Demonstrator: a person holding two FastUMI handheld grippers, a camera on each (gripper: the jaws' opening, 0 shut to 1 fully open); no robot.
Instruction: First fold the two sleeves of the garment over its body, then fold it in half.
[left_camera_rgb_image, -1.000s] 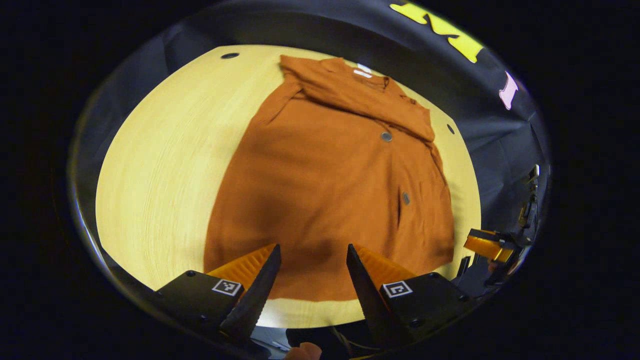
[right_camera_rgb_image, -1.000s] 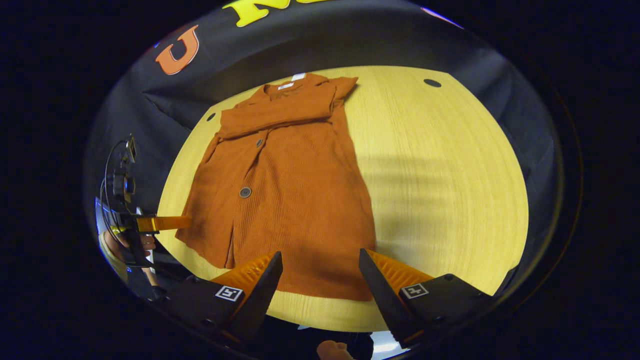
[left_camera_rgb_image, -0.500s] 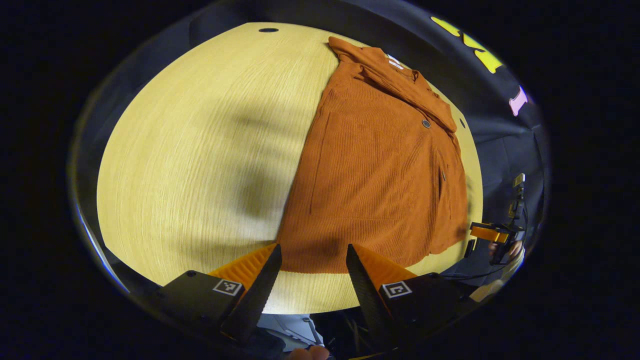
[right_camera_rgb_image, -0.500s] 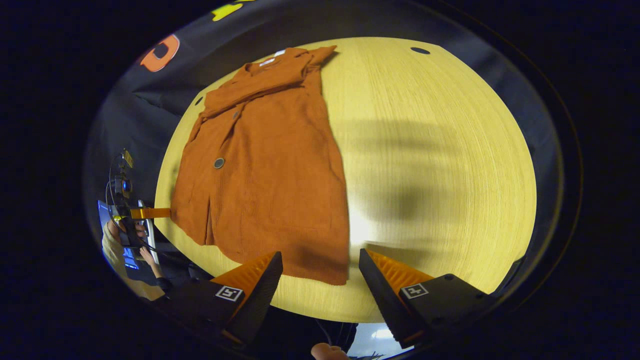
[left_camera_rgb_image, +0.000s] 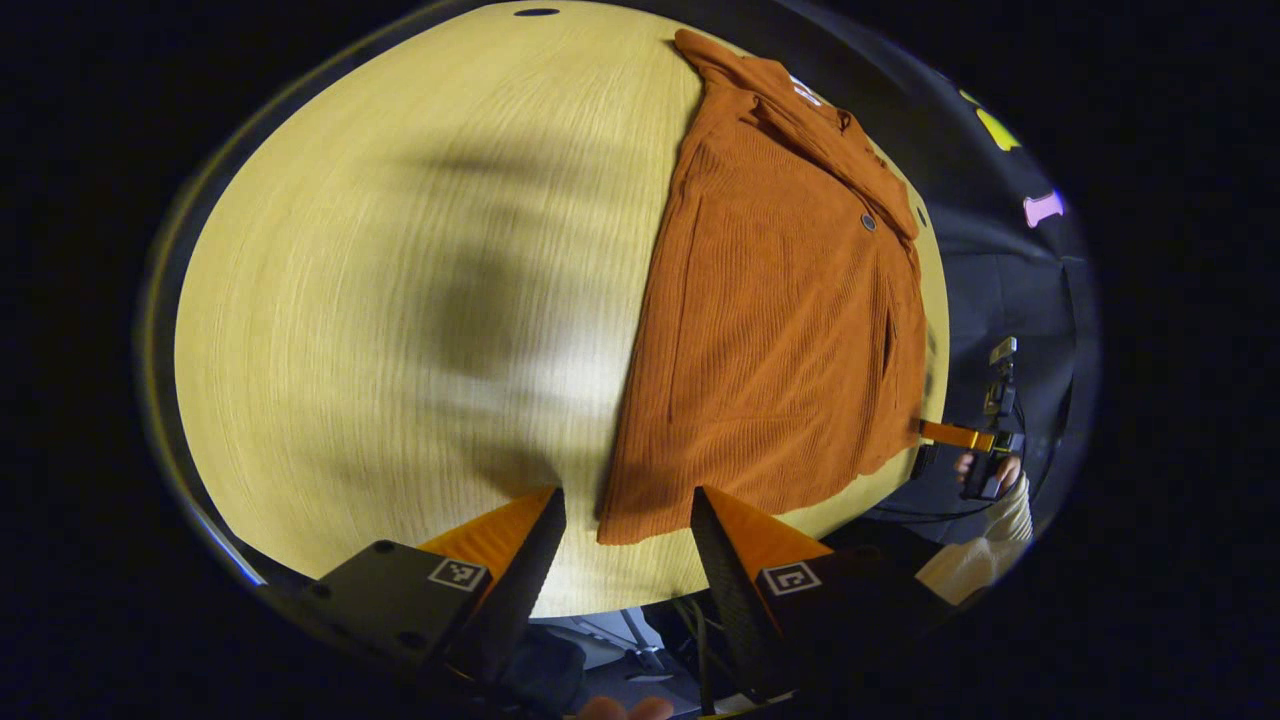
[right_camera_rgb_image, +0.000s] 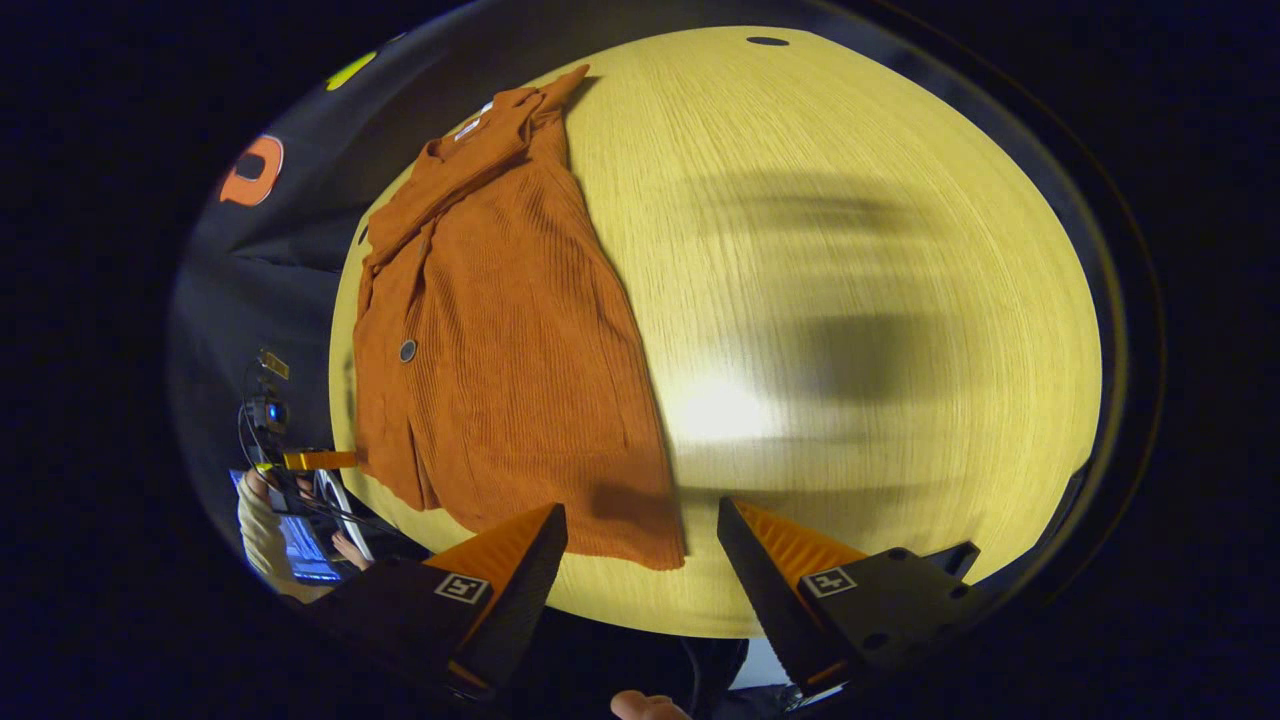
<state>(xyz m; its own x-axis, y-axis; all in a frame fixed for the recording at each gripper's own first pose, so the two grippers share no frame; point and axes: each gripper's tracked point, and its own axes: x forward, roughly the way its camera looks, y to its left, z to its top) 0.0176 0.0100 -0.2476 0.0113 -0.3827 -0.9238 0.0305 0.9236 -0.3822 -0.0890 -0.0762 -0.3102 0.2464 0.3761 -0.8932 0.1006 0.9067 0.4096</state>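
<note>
Garment flat on the table, both grippers poised at its near hem

The garment (left_camera_rgb_image: 780, 330) lies lengthwise on the table (left_camera_rgb_image: 400, 300), collar far, sleeves apparently folded in; left gripper (left_camera_rgb_image: 625, 520) and right gripper (right_camera_rgb_image: 640, 530), fingers spread and empty, each face a near hem corner.

Pale wooden table (left_camera_rgb_image: 400, 300), dark grommet hole (right_camera_rgb_image: 767, 41)

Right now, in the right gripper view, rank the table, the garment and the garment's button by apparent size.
1. Table
2. Garment
3. Button, by far the smallest.
The fisheye view bends shapes, but the gaps are plain.
</note>
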